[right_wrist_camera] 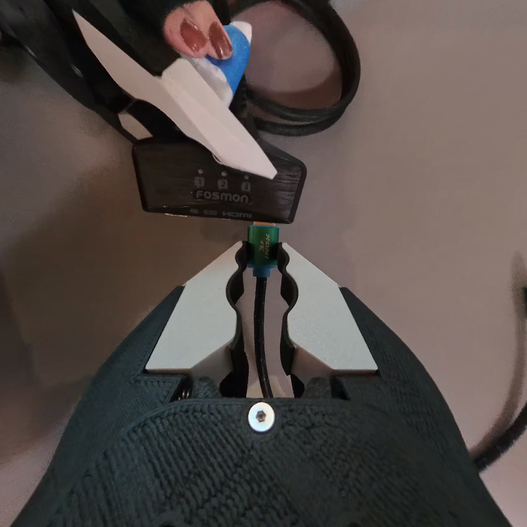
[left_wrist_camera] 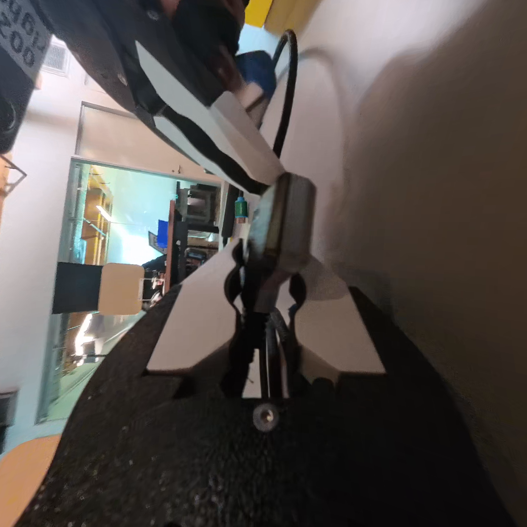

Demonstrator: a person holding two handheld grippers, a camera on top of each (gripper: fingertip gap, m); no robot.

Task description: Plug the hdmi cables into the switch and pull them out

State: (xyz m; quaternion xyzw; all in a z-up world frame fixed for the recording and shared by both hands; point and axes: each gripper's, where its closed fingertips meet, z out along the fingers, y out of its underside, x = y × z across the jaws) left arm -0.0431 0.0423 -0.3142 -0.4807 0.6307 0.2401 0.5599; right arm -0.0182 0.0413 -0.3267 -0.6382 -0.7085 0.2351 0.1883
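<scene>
We have the green HDMI plug (right_wrist_camera: 263, 247) pinched squarely between the pads of the right claw (right_wrist_camera: 261, 248), its black cable (right_wrist_camera: 261, 328) running back between the fingers. The plug's metal tip sits right at the front edge of the black switch (right_wrist_camera: 219, 185), at a port near its right-hand end; we cannot tell how deep it is seated, if at all. To do this step well, we judge we should keep the plug level with the port and in line with it, and move straight along the cable's axis, without twisting, so the tip does not bind.

The left claw (right_wrist_camera: 256, 168) comes in from the far side, angled down, its white finger (right_wrist_camera: 216, 125) lying over the switch's top. In its own view the left claw is partly closed on the switch's body (left_wrist_camera: 288, 222), bracing it just above the grey surface (right_wrist_camera: 399, 199). Both claws face each other, nearly nose to nose, and a coil of black cable (right_wrist_camera: 336, 85) lies beyond.
</scene>
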